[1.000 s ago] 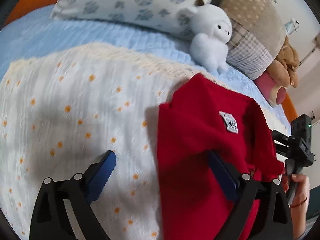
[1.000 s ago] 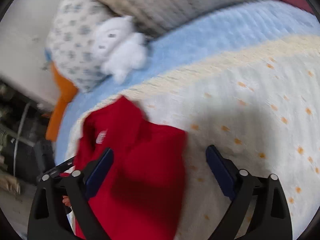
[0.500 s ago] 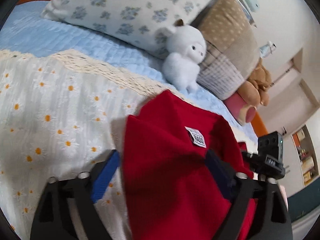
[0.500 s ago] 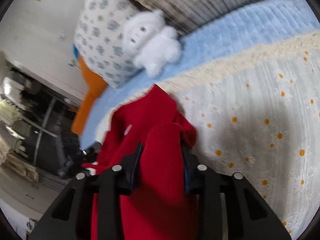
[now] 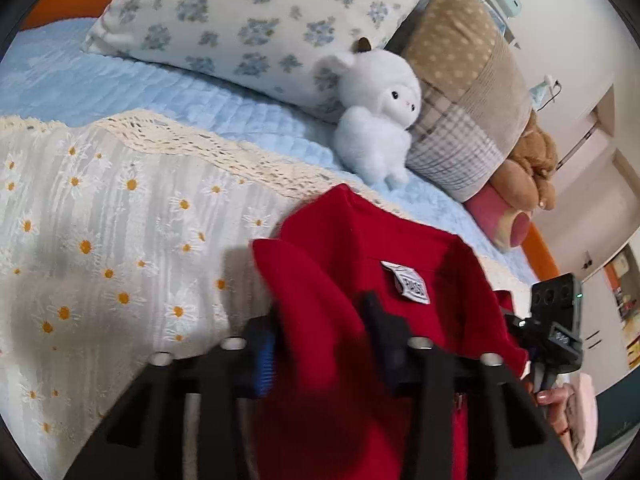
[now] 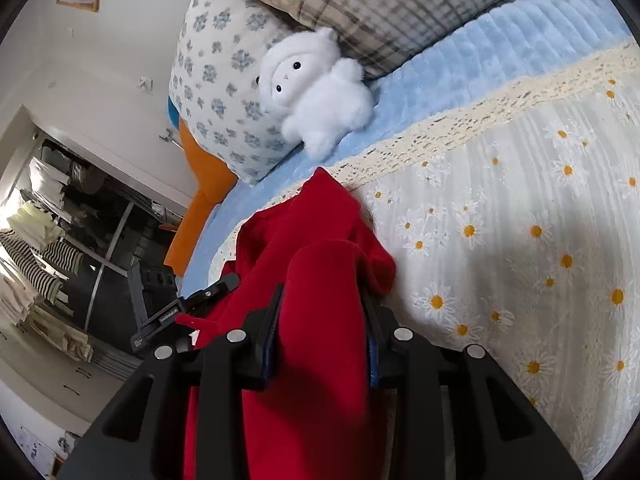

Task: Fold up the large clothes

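A red sweater [image 5: 352, 264] with a white neck label [image 5: 412, 286] lies at the edge of a bed covered by a white daisy-print blanket [image 5: 100, 240]. My left gripper [image 5: 320, 344] is shut on a bunched edge of the red sweater. My right gripper [image 6: 322, 320] is shut on another edge of the sweater [image 6: 320, 248], which rises between its fingers and hides the tips. The right gripper also shows at the right of the left wrist view [image 5: 552, 332], and the left gripper shows at the left of the right wrist view [image 6: 180, 308].
A white plush toy [image 5: 376, 132], a floral pillow [image 5: 256, 20], a patchwork cushion [image 5: 460, 92] and a brown plush [image 5: 528, 176] sit at the head of the bed on a blue quilt [image 5: 120, 84]. A wardrobe with clothes [image 6: 36, 240] stands beyond the bed's side.
Both grippers were open a second ago. The right one closed on the sweater first, then the left one closed on it too. Both views have moved closer to the sweater.
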The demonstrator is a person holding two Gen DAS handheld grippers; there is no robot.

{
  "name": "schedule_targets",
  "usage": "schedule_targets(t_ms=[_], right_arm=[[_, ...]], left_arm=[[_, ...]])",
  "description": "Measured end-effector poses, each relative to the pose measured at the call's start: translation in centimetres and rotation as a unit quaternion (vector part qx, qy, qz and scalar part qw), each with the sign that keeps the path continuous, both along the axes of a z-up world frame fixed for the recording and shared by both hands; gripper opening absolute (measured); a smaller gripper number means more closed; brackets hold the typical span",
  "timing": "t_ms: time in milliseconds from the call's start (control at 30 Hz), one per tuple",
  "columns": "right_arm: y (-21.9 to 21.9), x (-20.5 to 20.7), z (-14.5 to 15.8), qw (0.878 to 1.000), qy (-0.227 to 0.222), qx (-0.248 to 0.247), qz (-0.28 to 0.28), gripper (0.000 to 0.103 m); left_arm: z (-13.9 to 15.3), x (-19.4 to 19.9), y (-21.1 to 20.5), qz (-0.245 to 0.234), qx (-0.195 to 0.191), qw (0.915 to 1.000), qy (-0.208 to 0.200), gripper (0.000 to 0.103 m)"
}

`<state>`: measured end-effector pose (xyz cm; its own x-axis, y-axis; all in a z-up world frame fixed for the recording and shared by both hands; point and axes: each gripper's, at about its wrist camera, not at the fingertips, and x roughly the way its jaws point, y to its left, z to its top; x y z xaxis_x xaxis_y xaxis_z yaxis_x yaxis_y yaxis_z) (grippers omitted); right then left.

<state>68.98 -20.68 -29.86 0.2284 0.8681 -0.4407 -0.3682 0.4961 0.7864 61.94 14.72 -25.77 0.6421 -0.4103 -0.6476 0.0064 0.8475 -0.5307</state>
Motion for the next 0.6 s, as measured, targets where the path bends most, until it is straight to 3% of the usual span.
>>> schedule_targets(t_ms=[67,167,233,333,600], right_arm=[[0.1,-0.1,0.1,1.0,-0.005,-0.009,-0.004,0.024],[1.0,-0.5,0.9,0.998,-0.029,-0.059,-0.009,0.018],[1.5,-1.5,2.3,0.995,-0.063,-0.083,-0.009,0.015],[0.6,-3.1,5.4,0.994,-0.097,-0.048,0.001,0.014],[-1.1,-10.4,13.4,0.983,-0.167,-0.029,0.065,0.014]], left_arm=[[0.2,-0.1,0.1,-0.004,0.002,1.0,-0.003,0.021],[1.1,-1.0,-0.1,-0.011,0.013,0.9992,-0.037,0.013],[2.2,-2.1,0.1,-0.009,0.002,0.9975,-0.07,0.012],[5.2,-3.7,0.8,-0.028,-0.047,0.9927,-0.108,0.011],[13.8,-10.1,-0.7,-0.106,-0.071,0.9791,-0.158,0.011]])
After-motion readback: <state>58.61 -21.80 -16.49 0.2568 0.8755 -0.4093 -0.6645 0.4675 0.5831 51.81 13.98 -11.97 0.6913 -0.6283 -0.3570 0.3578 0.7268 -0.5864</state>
